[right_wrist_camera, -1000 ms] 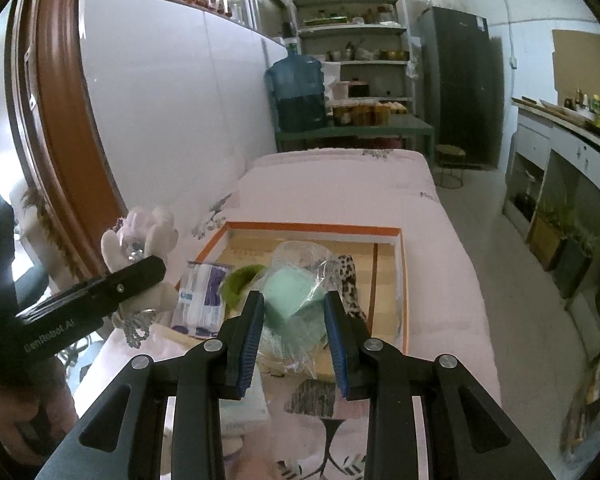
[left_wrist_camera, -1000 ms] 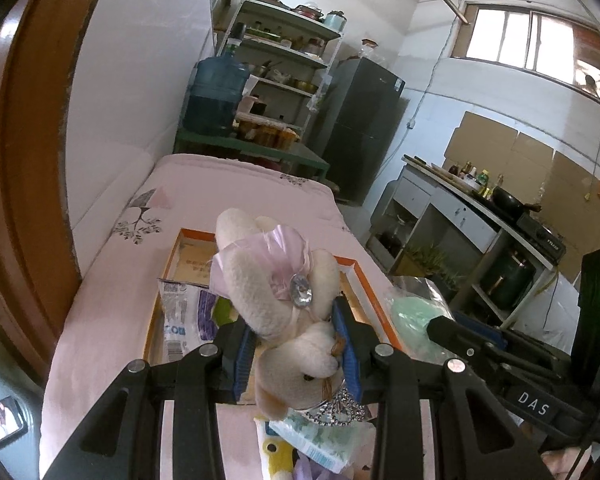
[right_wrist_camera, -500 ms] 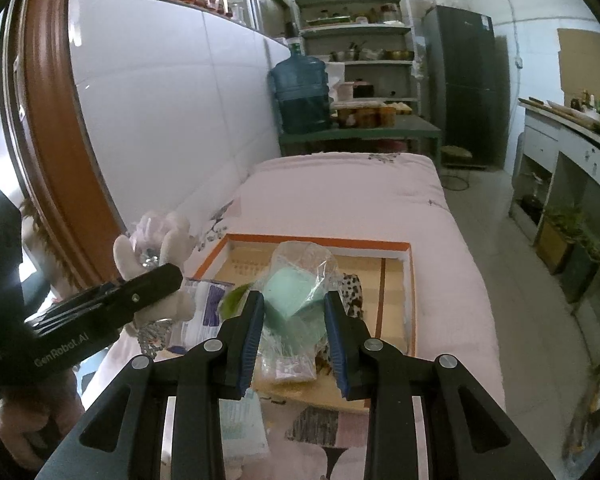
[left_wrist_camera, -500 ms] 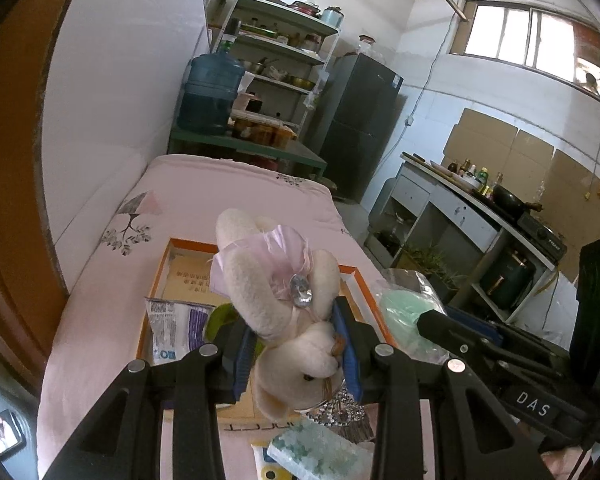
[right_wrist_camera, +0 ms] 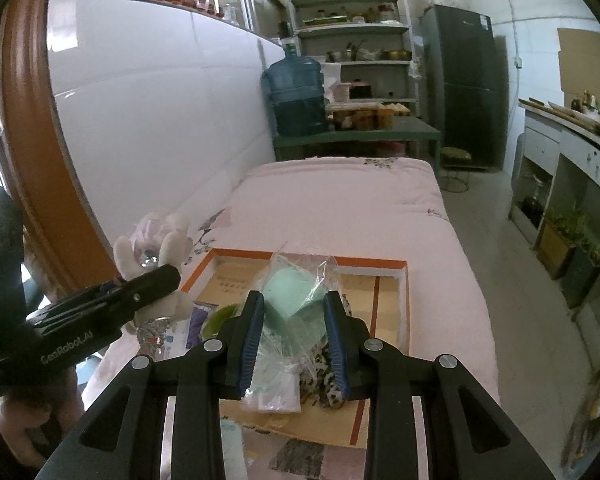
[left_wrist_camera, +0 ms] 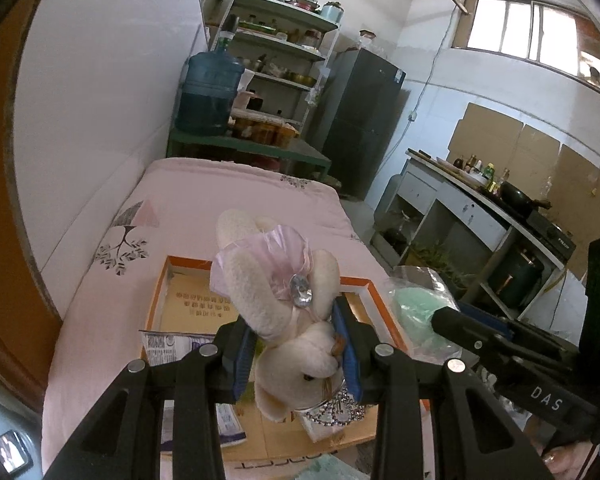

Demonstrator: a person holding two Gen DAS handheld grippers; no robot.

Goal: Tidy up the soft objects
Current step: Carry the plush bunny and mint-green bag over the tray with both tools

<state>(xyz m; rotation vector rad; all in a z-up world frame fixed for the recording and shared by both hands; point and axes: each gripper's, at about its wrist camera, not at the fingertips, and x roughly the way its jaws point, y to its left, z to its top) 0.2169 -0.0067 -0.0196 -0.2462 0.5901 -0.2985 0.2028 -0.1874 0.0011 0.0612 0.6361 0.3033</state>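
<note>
A: What is biggest in my cameras?

B: The pink quilted bed cover (right_wrist_camera: 340, 208). On it lies my landmark, the shallow cardboard box with the orange rim (right_wrist_camera: 404, 304).

A: And the tongs?

B: My left gripper (left_wrist_camera: 296, 344) is clenched on the cream plush rabbit with a pink bow and a silver gem (left_wrist_camera: 284, 300), and I hold it above the near part of the box. My right gripper (right_wrist_camera: 294, 336) is grasping the clear plastic bag with a mint-green soft block inside (right_wrist_camera: 292, 292), also above the box, at its near side.

A: Smaller things?

B: Inside the box, near its near-left corner, a white and purple packet (left_wrist_camera: 168, 344) lies flat. Under the rabbit's head hangs a small silver tiara (left_wrist_camera: 336, 410).
</note>
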